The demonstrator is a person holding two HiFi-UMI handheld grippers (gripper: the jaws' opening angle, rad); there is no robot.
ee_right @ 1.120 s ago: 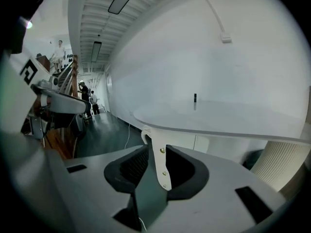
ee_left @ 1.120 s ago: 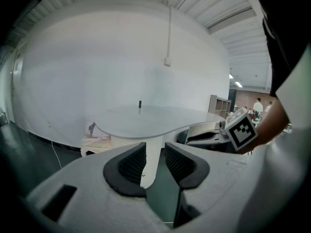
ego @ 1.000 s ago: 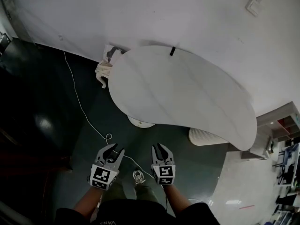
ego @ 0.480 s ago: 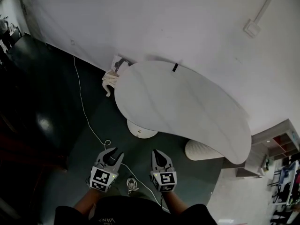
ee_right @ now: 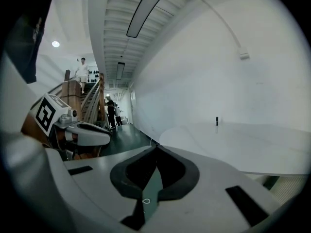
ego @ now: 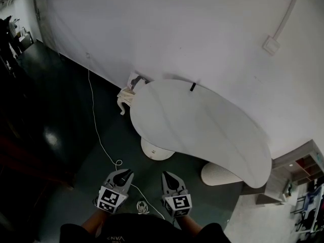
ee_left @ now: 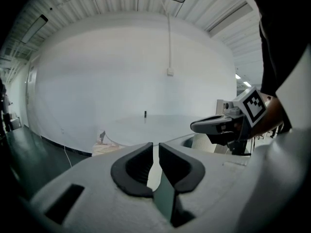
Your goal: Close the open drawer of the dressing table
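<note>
Facing a broad, smooth white wall, we stand on a dark, glossy floor that lies open to the left and between us and the furniture. The dressing table stands against that wall. It has a matte white, kidney-shaped top with a rounded edge and rests on a round white base. We cannot make out its drawer in any view. A ribbed white round object sits half under the top's near right edge, and a crumpled pale cloth lies at its far left end.

We hold both grippers side by side, low and close to the body, pointing toward the table and slightly down, well apart from it. The left gripper has its jaws closing, with a narrow slit between the dark pads and nothing in it. The right gripper has its pads pressed together, empty. A thin white cable trails over the floor to a loop near the left gripper. A small dark object stands at the top's far edge.
</note>
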